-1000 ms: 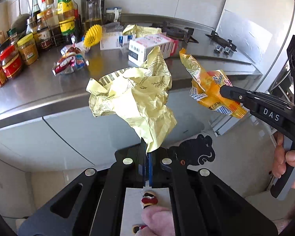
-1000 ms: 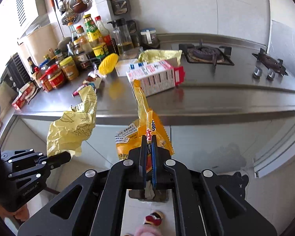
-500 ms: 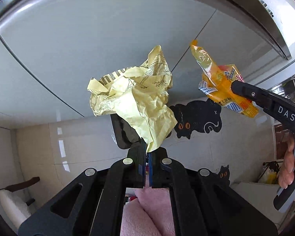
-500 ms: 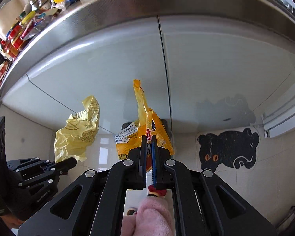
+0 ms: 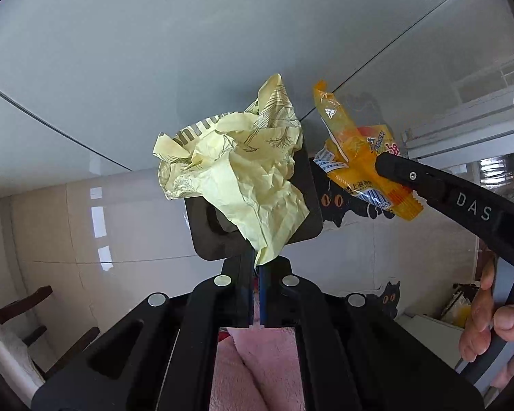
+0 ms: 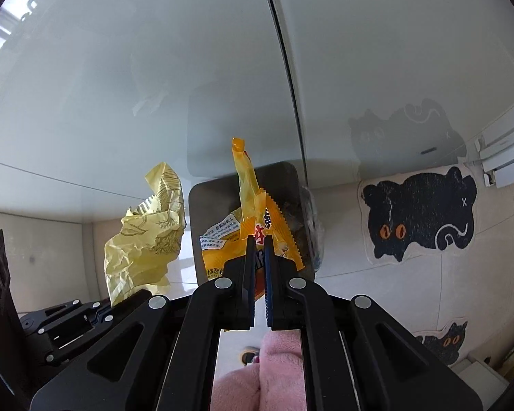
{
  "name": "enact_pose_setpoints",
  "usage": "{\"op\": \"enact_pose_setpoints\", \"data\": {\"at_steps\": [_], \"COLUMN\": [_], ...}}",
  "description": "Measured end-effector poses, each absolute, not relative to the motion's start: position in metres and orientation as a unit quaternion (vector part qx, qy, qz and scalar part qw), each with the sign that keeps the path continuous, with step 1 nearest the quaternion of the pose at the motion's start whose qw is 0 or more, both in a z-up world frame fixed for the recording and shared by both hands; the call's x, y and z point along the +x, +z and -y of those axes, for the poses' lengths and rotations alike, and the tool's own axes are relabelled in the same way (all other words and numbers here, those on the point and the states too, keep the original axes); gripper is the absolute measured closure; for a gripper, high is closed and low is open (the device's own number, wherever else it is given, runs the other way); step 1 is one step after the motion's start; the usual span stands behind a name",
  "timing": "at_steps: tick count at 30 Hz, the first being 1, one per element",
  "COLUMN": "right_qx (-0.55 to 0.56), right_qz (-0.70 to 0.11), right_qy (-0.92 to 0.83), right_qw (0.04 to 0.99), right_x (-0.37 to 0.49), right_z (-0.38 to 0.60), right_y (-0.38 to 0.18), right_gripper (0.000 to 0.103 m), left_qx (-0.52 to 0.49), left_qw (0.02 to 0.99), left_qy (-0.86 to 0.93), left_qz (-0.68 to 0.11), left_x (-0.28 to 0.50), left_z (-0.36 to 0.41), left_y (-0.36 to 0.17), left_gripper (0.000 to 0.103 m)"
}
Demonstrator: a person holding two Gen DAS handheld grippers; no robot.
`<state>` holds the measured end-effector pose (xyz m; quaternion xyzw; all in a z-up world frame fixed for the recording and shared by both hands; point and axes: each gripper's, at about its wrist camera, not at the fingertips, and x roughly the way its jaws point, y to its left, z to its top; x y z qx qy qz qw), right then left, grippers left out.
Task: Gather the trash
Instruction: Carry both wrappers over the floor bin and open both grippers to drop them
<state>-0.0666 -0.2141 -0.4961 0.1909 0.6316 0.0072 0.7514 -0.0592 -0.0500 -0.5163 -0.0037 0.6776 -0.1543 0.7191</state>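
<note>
A crumpled pale yellow wrapper [image 5: 236, 178] is held clenched by its lower tip in the jaws of the left gripper [image 5: 256, 267], and an orange snack packet [image 6: 253, 236] is pinched near its middle in the jaws of the right gripper [image 6: 259, 267]. Both are carried in the air above a dark trash bin [image 6: 219, 198] that stands on the tiled floor [image 6: 342, 294] against the grey cabinet doors [image 6: 154, 68], with a black cat mat [image 6: 421, 215] just beside it. The two pieces hang near each other over the bin's mouth, the wrapper towards its left edge as seen from the right wrist. The step in hand is judged to be the drop into the bin. Trouble could come from the lightness of both pieces: once released, the wrapper may drift or catch on the bin's rim and fall to the floor, since much of it appears to overhang the edge. The packet's film may cling to a pad and not fall cleanly. If both are let go together, one may be knocked aside by the other.
</note>
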Motion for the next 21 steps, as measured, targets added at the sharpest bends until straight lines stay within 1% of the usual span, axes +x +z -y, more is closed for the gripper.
{"op": "enact_pose_setpoints", "data": {"at_steps": [1,2,6,7,8,9,10,12,13,14,15,16,18,20,21], "right_qx": [0.195,0.199,0.211,0.214,0.222,0.230,0.233,0.231,0.231,0.233,0.235,0.236,0.239,0.243,0.245], "right_qz": [-0.634,-0.637,-0.645,-0.646,-0.647,-0.646,-0.644,-0.643,-0.644,-0.643,-0.643,-0.642,-0.640,-0.637,-0.637], "right_qy": [0.006,0.006,0.003,0.001,0.003,0.004,0.003,0.002,0.001,0.001,0.000,-0.001,-0.002,-0.007,-0.007], "right_qw": [0.748,0.745,0.734,0.733,0.730,0.728,0.729,0.730,0.730,0.729,0.729,0.729,0.730,0.731,0.731], "right_x": [-0.064,-0.062,-0.050,-0.048,-0.047,-0.046,-0.045,-0.042,-0.041,-0.040,-0.040,-0.040,-0.039,-0.039,-0.039], "right_z": [0.213,0.213,0.212,0.211,0.211,0.211,0.212,0.210,0.211,0.211,0.212,0.213,0.216,0.220,0.221], "right_y": [-0.501,-0.504,-0.515,-0.515,-0.517,-0.518,-0.517,-0.515,-0.515,-0.514,-0.513,-0.512,-0.509,-0.505,-0.503], "right_gripper": [0.097,0.094,0.093,0.089,0.076,0.065,0.047,0.046,0.046,0.044,0.041,0.037,0.032,0.025,0.023], "left_qx": [-0.005,-0.008,-0.015,-0.022,-0.028,-0.031,-0.030,-0.029,-0.030,-0.031,-0.032,-0.032,-0.031,-0.031,-0.031], "left_qw": [0.718,0.714,0.705,0.702,0.699,0.697,0.698,0.700,0.700,0.701,0.704,0.707,0.712,0.717,0.719], "left_qy": [-0.153,-0.153,-0.151,-0.152,-0.152,-0.152,-0.150,-0.147,-0.146,-0.145,-0.145,-0.145,-0.140,-0.137,-0.137], "left_qz": [-0.680,-0.683,-0.693,-0.696,-0.699,-0.700,-0.700,-0.699,-0.699,-0.697,-0.694,-0.691,-0.687,-0.683,-0.681], "left_x": [-0.061,-0.059,-0.049,-0.047,-0.040,-0.038,-0.036,-0.034,-0.033,-0.034,-0.034,-0.033,-0.034,-0.034,-0.036], "left_z": [0.048,0.047,0.049,0.046,0.046,0.045,0.045,0.044,0.043,0.044,0.044,0.043,0.043,0.043,0.043], "left_y": [-0.521,-0.525,-0.533,-0.534,-0.534,-0.535,-0.536,-0.535,-0.534,-0.533,-0.531,-0.530,-0.525,-0.520,-0.517], "left_gripper": [0.103,0.103,0.101,0.100,0.097,0.092,0.090,0.086,0.078,0.067,0.063,0.056,0.047,0.031,0.029]}}
